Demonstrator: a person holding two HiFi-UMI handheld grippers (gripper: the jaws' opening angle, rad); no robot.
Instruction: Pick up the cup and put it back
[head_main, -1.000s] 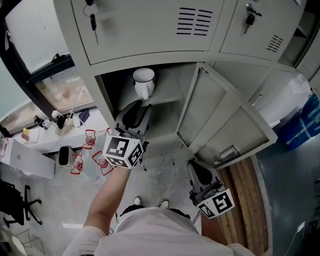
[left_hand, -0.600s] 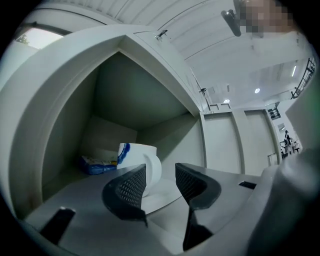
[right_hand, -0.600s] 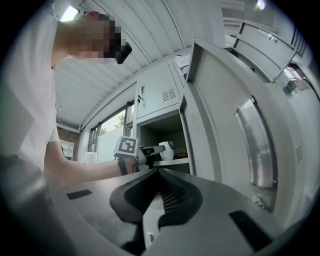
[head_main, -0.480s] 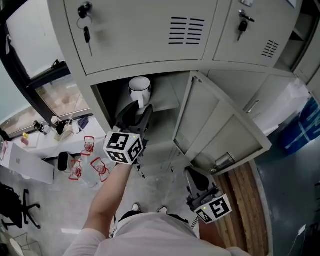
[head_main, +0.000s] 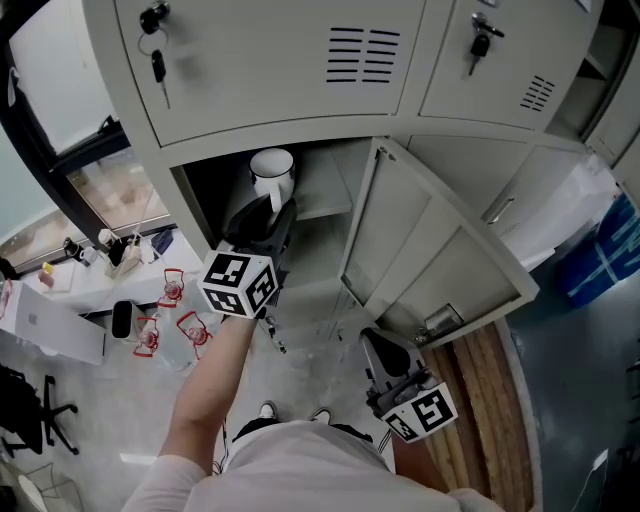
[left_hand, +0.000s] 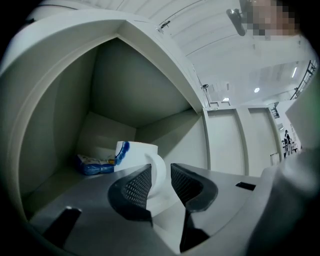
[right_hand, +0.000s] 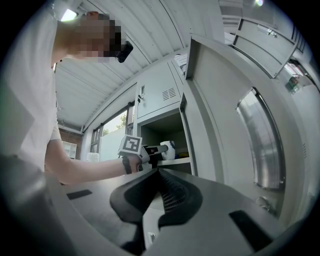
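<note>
A white cup (head_main: 272, 170) with a blue mark near its rim stands on the locker shelf (head_main: 322, 196), its handle turned toward me. In the left gripper view the cup (left_hand: 134, 159) is just past the jaws. My left gripper (head_main: 266, 205) reaches level into the locker. Its jaws have just been closing, and the cup's handle sits between the tips (left_hand: 161, 172) with a sliver of gap still showing on the right side. My right gripper (head_main: 386, 350) hangs low beside the open door, shut and empty (right_hand: 160, 174). From there the cup (right_hand: 168, 149) and the left gripper (right_hand: 150, 149) show far off.
The locker's door (head_main: 430, 250) stands swung open to the right, between the two grippers. A blue packet (left_hand: 95, 164) lies at the back of the shelf behind the cup. Keys (head_main: 157, 65) hang in the upper locker doors. A desk with clutter (head_main: 120, 250) stands at the left.
My left gripper has moved a little deeper into the locker, up to the cup's handle. The right gripper has stayed where it was.
</note>
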